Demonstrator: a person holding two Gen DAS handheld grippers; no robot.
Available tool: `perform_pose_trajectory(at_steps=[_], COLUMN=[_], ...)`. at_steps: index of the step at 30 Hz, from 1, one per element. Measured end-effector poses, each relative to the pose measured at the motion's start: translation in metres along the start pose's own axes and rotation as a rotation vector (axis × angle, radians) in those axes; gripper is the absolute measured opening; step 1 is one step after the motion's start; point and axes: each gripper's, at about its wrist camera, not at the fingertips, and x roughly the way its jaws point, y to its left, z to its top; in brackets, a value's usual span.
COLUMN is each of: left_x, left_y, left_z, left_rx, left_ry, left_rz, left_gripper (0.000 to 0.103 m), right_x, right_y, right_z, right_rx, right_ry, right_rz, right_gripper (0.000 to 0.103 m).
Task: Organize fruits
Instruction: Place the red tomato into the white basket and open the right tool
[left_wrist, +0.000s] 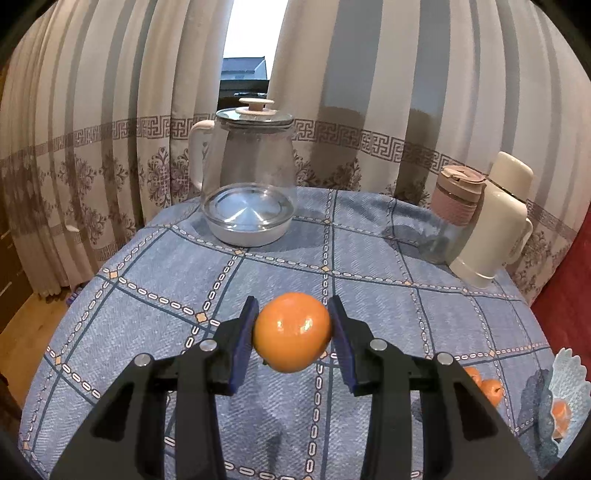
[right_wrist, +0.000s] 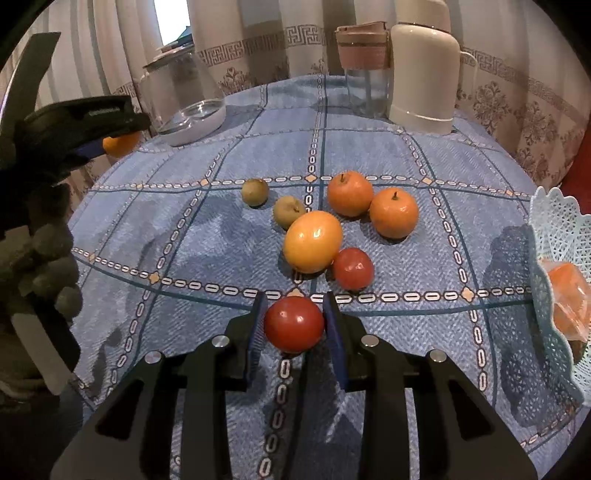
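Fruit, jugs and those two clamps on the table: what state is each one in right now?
Left gripper: shut on an orange, held above the cloth.
Right gripper: shut on a red fruit.
Kettle: upright, lid on, looks empty.
Glass cup: upright, lid on.
White flask: upright, closed.
Basket: holds orange fruit.
Six loose fruits: resting on the cloth.

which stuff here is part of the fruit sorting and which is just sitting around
Job: orange in left gripper, red fruit in right gripper, loose fruits, basket.
Lying about: glass kettle, pink-lidded cup, cream flask.
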Motion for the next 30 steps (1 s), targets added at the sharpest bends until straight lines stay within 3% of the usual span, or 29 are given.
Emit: perform_pose_trajectory(at_steps=[12, 30], left_x=[-0.014, -0.033], left_y=[-0.012, -0.031], left_z=[0.001, 0.0], left_rx=[0.032, 0.077], left_ry=[-0.037, -0.07], left_rz=[-0.015, -0.068], left_gripper=[0.039, 0.04], right_x=[-0.028, -0.081], right_y=[-0.011, -0.081], right_z=[0.005, 0.011], right_rx=[0.039, 0.189], right_ry=[-0.056, -0.178], right_rz=[-0.009, -0.135], right_gripper=[0.032, 0.032])
